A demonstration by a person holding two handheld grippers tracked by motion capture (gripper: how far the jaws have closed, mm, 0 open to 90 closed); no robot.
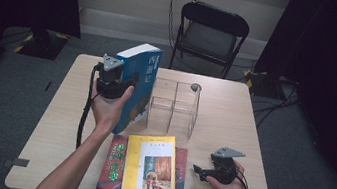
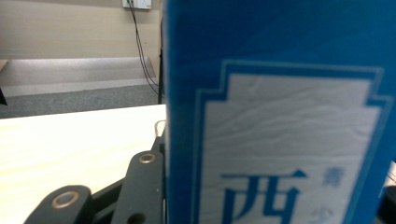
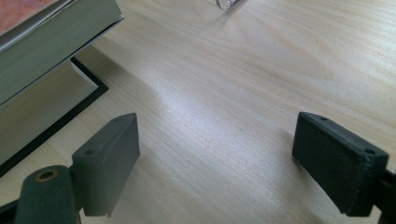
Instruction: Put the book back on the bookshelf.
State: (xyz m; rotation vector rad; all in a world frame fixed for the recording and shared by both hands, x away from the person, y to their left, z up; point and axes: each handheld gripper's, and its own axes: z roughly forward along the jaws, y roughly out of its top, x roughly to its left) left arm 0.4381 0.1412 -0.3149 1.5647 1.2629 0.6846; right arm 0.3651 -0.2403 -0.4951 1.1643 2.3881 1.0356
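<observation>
Blue book on its way to the clear rack

Blue-covered book held upright above the tabletop's middle, just left of the clear acrylic rack, spine facing the person. Left hand-held gripper is clamped on the book from its left side — in the left gripper view the cover sits hard against the black jaw.

Right hand-held gripper rests low near the right part of the near edge, jaws spread wide and empty, bare wood between its pads; it lies just right of the stack at the near edge, a yellow book lying on a red one.

Step in hand, as I read it: carrying the blue book to a slot of the rack. Next move likely calls for shifting it right, keeping it upright — lining its lower edge with a gap between dividers, then lowering before releasing.
</observation>
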